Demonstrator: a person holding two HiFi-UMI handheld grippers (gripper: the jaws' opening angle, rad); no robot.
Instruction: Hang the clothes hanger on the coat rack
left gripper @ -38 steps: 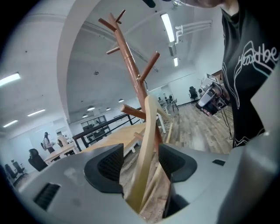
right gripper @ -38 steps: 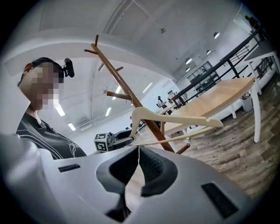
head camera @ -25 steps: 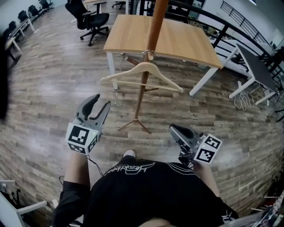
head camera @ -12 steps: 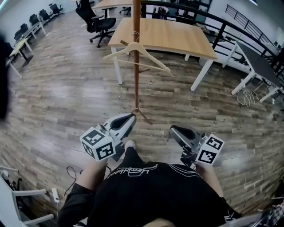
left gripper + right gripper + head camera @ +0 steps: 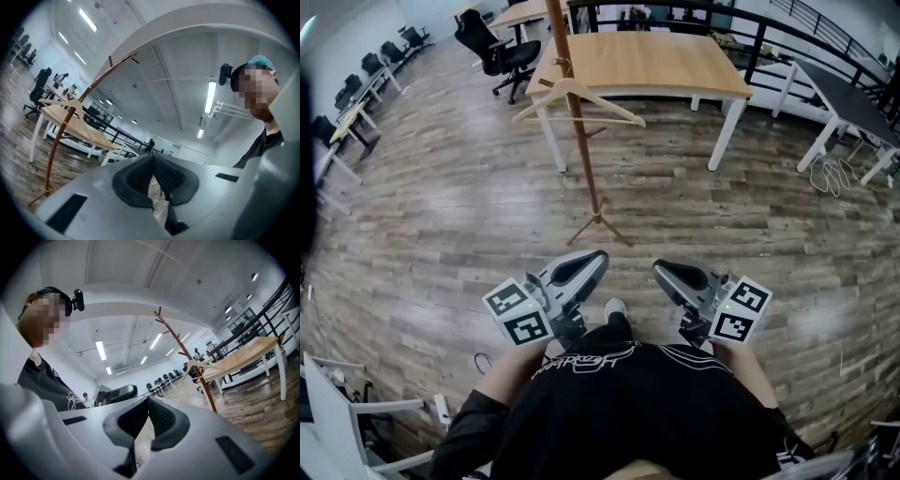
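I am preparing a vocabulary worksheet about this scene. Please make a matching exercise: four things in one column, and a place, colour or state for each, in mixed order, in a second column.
Things:
1. clothes hanger
2. coat rack
3. right tongs
4. office chair

Descriptions:
a. black, far away at the upper left
b. shut, holding nothing
c. hanging on the coat rack
d. tall brown pole with spread feet

Pairs: 1-c, 2-d, 3-b, 4-a

Pretty bright and even, lit by ceiling strip lights (image 5: 210, 96) way above the fingers (image 5: 136, 178) of the left gripper (image 5: 153, 161). Heavy fisheye warp at the edges, black vignette corners, faint sheen on the floor (image 5: 441, 206) beyond them.
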